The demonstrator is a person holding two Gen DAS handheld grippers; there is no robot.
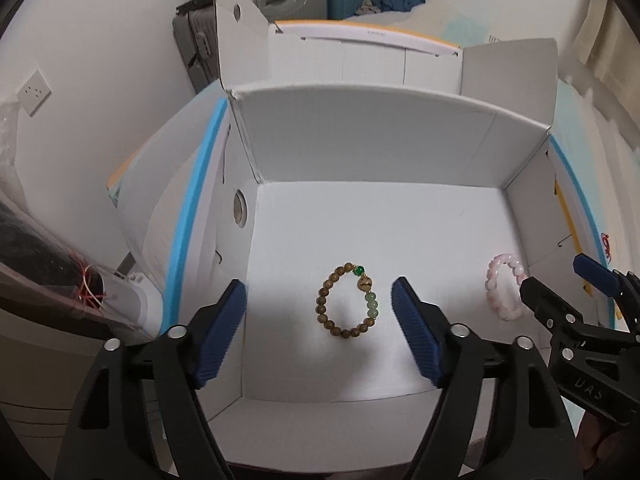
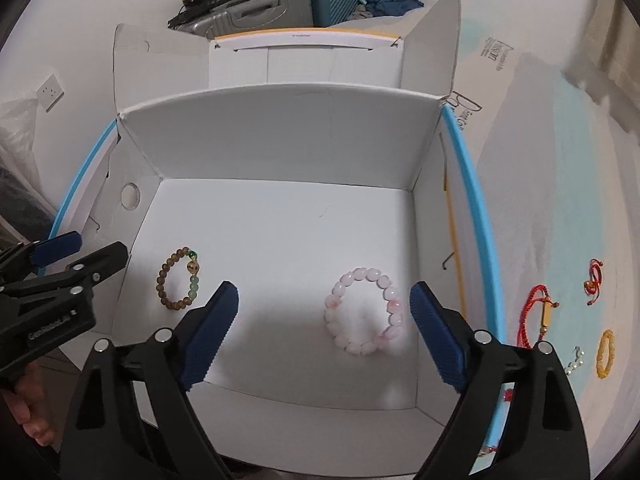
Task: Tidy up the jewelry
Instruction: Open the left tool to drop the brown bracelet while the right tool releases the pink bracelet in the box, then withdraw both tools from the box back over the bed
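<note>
Two beaded bracelets in your white cardboard box, round wooden-and-green bracelet, glossy pink bracelet, your left hand-held gripper and right hand-held gripper both spread wide, empty.

The right tool, seen in the left wrist view, carries raised letters that read "UAS" before the frame cuts them off. In the right wrist view, small white lettering on the left tool and slanted print on the pale sheet beside the box are too blurred to read.

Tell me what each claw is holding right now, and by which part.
Nothing. The left claw stands open above the brown bracelet; the right claw stands open above the pink bracelet.
</note>
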